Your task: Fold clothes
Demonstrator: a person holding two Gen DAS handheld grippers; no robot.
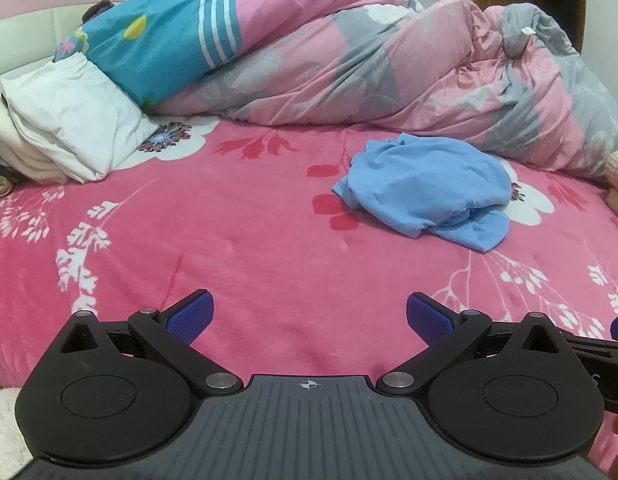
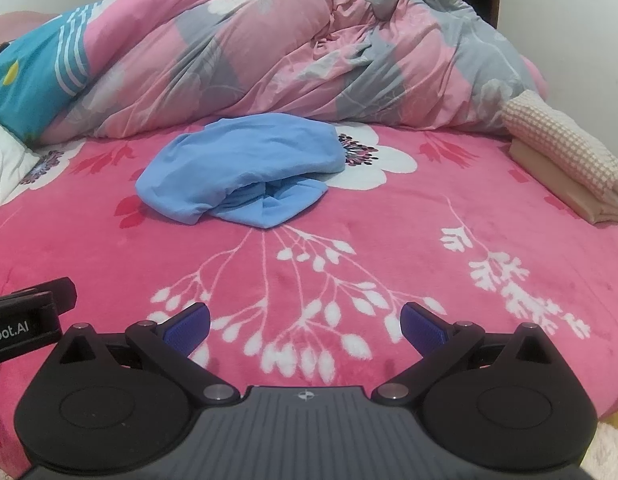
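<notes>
Blue garment (image 2: 237, 168) crumpled on bedspread (image 2: 349, 248), shape unreadable; left gripper (image 1: 309, 316), right gripper (image 2: 305, 320) spread, empty.

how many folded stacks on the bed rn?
2. White and cream stack at the bed's left edge by the headboard; waffle-knit and beige stack at the right edge. The blue garment lies crumpled mid-bed, unfolded. More may hide under the duvet.

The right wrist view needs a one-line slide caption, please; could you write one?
Open right gripper hovers over the pink floral blanket, facing a crumpled light-blue garment awaiting folding.
</notes>
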